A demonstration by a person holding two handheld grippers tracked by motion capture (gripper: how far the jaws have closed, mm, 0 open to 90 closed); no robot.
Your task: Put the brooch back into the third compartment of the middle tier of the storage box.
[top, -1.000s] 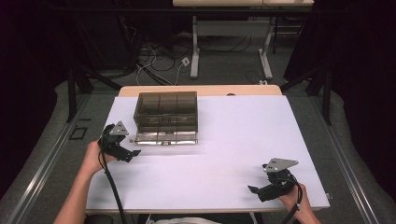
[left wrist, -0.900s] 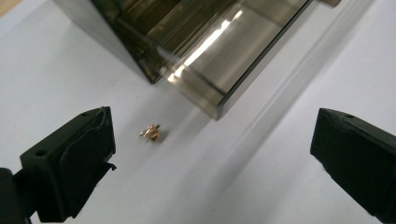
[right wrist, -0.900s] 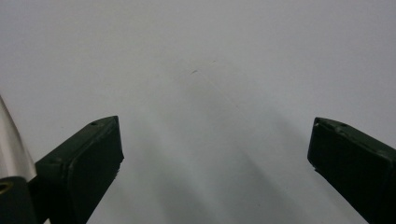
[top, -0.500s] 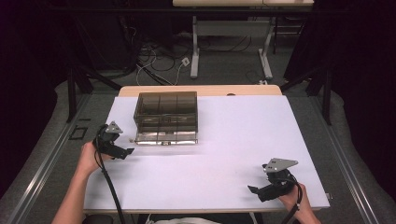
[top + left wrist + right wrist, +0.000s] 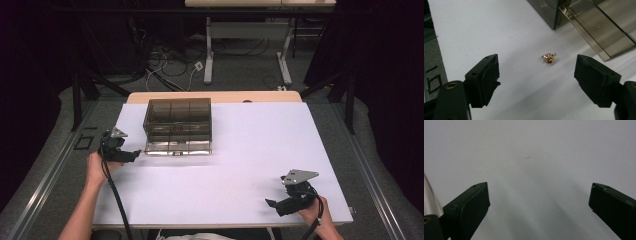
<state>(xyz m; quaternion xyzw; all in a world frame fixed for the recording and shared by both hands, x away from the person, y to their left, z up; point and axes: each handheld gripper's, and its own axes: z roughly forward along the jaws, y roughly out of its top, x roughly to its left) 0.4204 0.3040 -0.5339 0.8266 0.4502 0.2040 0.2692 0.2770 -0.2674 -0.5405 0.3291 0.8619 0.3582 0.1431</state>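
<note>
A small gold-coloured trinket [image 5: 549, 57] lies on the white table sheet [image 5: 250, 150], just off the front left corner of a smoky transparent drawer box [image 5: 177, 125]. My left gripper [image 5: 135, 154] points at that corner. In the left gripper view my left gripper [image 5: 536, 67] has its jaws on either side of the trinket, a little short of it. They have just been closing, and the pads [image 5: 489, 75] do not touch it. The box's bottom drawer [image 5: 599, 27] stands pulled out. My right gripper [image 5: 272, 204] rests open near the front right, with bare sheet in front of it [image 5: 539, 195].
The drawer box [image 5: 554, 12] stands at the back left of the sheet. A wooden table edge [image 5: 215, 96] runs behind it. Beyond the table are desk legs and cables on the floor [image 5: 170, 70]. The left edge of the sheet [image 5: 434, 42] is close to my left gripper.
My left gripper has shifted a little to the left and lower, in front of the box's left corner. The right gripper has stayed put.
</note>
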